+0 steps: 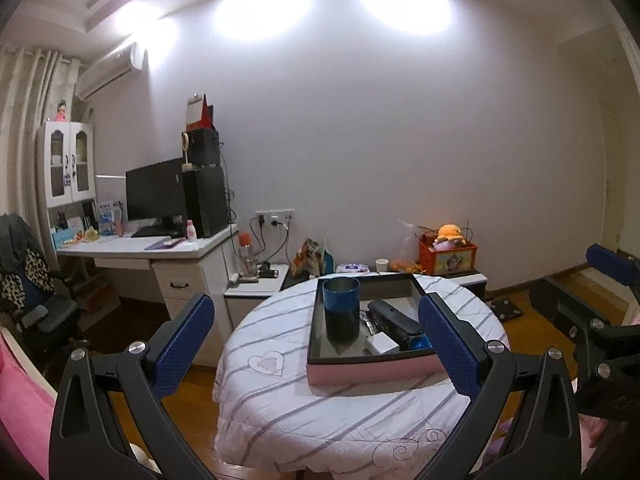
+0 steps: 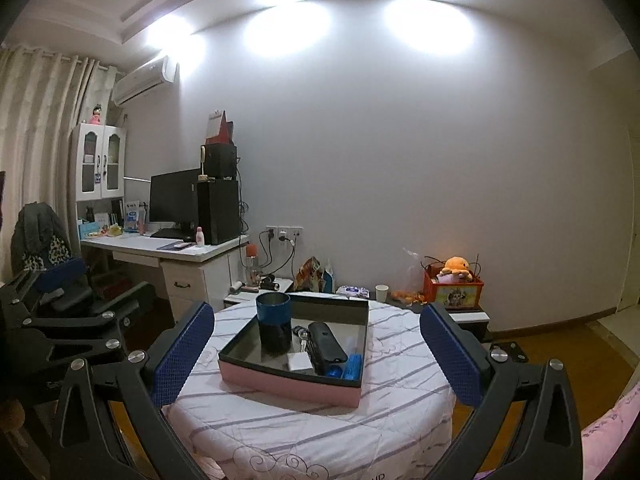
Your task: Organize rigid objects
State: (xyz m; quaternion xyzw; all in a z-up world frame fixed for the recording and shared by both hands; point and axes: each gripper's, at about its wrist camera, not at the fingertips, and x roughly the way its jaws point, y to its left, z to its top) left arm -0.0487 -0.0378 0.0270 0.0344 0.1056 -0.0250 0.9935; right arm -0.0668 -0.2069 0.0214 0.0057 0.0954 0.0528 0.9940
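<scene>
A pink box (image 1: 372,372) (image 2: 288,384) with a dark inside sits on a round table under a striped white cloth (image 1: 320,420) (image 2: 280,432). It holds an upright blue and black cup (image 1: 341,308) (image 2: 274,328), a black case (image 1: 394,320) (image 2: 326,342), a small white block (image 1: 382,344) (image 2: 300,362) and a blue item (image 1: 420,342) (image 2: 352,366). My left gripper (image 1: 316,344) (image 2: 96,284) is open and empty, short of the box on its left. Level with it, my right gripper (image 2: 318,352) (image 1: 584,284) is open and empty too.
A white desk (image 1: 132,246) with a monitor and a dark office chair (image 1: 36,304) stand at the left. Behind the table, a low white shelf carries a paper cup (image 2: 382,293) and an orange toy box (image 2: 454,290). Pink bedding (image 1: 24,412) borders the near edges.
</scene>
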